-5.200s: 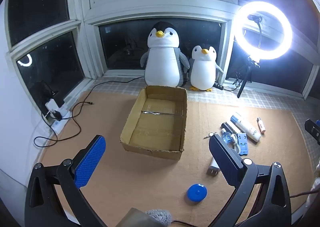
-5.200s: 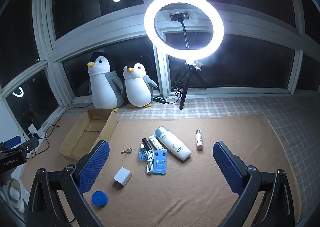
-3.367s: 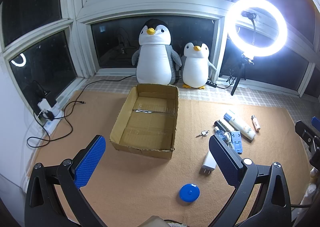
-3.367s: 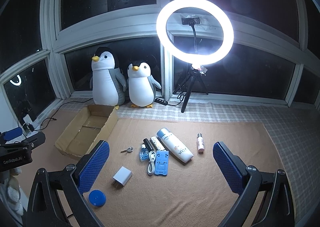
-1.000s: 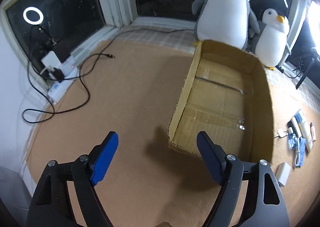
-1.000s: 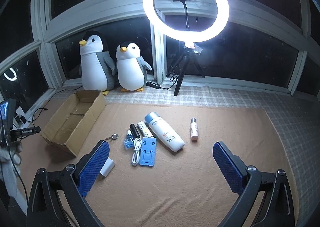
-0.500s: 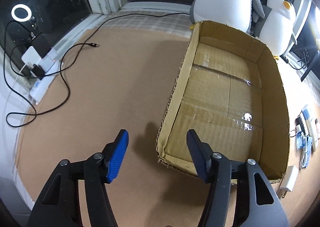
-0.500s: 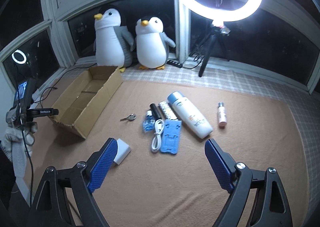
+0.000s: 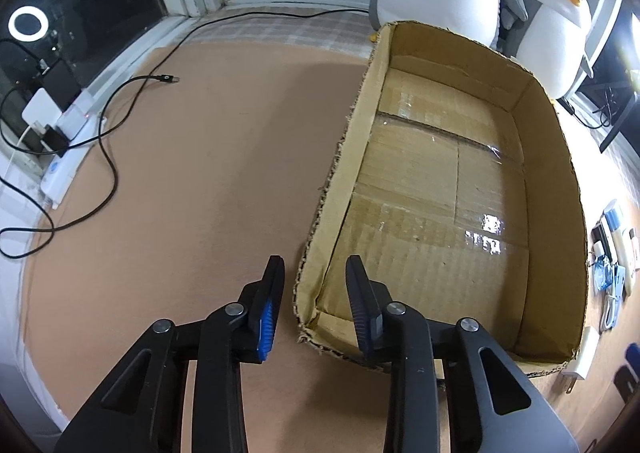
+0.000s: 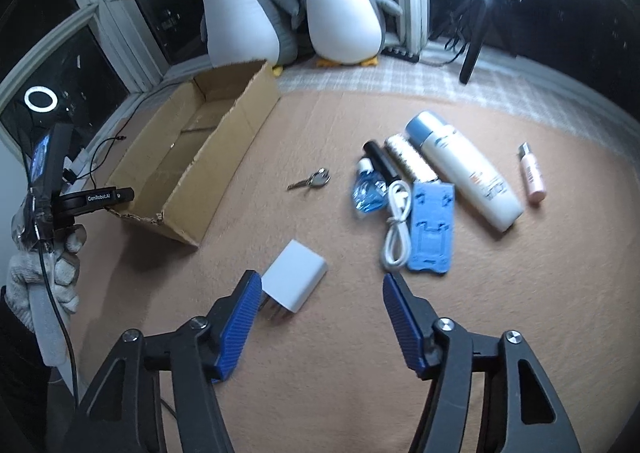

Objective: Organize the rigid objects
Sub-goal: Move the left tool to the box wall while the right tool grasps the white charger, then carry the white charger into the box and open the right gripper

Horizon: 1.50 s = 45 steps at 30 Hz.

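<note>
An open, empty cardboard box [image 9: 448, 189] lies on the tan mat; it also shows in the right wrist view [image 10: 216, 149]. My left gripper [image 9: 314, 279] straddles the box's near left corner wall, one finger outside and one inside, jaws partly closed and not touching the wall. My right gripper [image 10: 320, 289] is open just above a white charger [image 10: 294, 279]. Beyond lie a key [image 10: 312, 181], a blue bottle [image 10: 366, 193], a white cable [image 10: 396, 225], a blue phone stand [image 10: 432, 225], a black tube [image 10: 380, 159], a white bottle [image 10: 464, 169] and a pink tube [image 10: 530, 177].
Two plush penguins [image 10: 240, 1] stand by the window behind the box. A power strip with black cables [image 9: 60, 125] lies at the mat's left edge. A ring light tripod [image 10: 476, 33] stands at the back right.
My left gripper has dropped to the box's near left corner and narrowed its jaws around the wall. My right gripper has moved down and forward toward the white charger and narrowed a little.
</note>
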### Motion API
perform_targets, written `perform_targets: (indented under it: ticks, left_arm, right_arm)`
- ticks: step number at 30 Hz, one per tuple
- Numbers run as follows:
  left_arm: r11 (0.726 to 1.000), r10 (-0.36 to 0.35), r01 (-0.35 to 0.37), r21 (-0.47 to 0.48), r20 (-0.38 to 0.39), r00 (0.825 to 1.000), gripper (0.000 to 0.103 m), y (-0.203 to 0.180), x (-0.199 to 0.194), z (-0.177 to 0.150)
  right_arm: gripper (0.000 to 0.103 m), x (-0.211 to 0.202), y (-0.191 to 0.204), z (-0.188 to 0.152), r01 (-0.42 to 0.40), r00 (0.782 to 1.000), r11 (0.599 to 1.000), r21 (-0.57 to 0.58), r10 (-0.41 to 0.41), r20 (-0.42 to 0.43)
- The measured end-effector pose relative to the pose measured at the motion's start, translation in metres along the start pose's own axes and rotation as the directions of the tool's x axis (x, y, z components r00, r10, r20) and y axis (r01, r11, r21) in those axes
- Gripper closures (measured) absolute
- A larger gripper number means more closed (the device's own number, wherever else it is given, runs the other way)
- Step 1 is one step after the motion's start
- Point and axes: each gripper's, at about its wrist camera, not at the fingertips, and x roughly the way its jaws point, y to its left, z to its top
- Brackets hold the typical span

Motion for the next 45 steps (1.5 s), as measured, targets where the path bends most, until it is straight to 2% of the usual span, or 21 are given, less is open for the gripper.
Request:
perform_targets:
  ticks: [3,16,18,24,31,40,45]
  left_arm:
    - [1.000,-0.008,0.008,0.005,-0.007,1.000,0.074,-0.001,0.002,0.001]
    - [0.998,-0.053,0.055,0.032,-0.040,0.998,0.076,-0.002,0.007,0.000]
    - [0.997,-0.062,0.064,0.037,-0.041,0.997,0.076,-0.001,0.008,0.001]
    - [0.994,-0.091,0.094,0.051,-0.054,0.994,0.076,0.000,0.018,-0.001]
    - [0.991,-0.113,0.116,0.061,-0.049,0.992,0.077,-0.001,0.024,-0.002]
    - [0.992,-0.113,0.115,0.054,-0.043,0.993,0.077,-0.002,0.023,-0.003]
    - [0.992,-0.113,0.115,0.053,-0.042,0.993,0.077,-0.001,0.022,-0.004]
  right_arm:
    - [0.052,0.012,0.003,0.001,-0.004,0.999,1.000,0.023,0.005,-0.036]
    - [0.055,0.052,0.020,0.004,0.024,0.990,0.996,0.085,-0.012,-0.142]
    - [0.061,0.058,0.020,0.007,0.042,0.988,0.995,0.092,-0.028,-0.152]
    - [0.069,0.071,0.022,0.007,0.067,0.982,0.993,0.097,-0.049,-0.183]
    - [0.070,0.075,0.026,0.008,0.083,0.981,0.995,0.057,-0.071,-0.181]
    - [0.070,0.071,0.023,0.006,0.068,0.985,0.997,0.045,-0.060,-0.162]
    - [0.070,0.054,0.029,0.010,0.046,0.992,0.998,0.040,-0.041,-0.116]
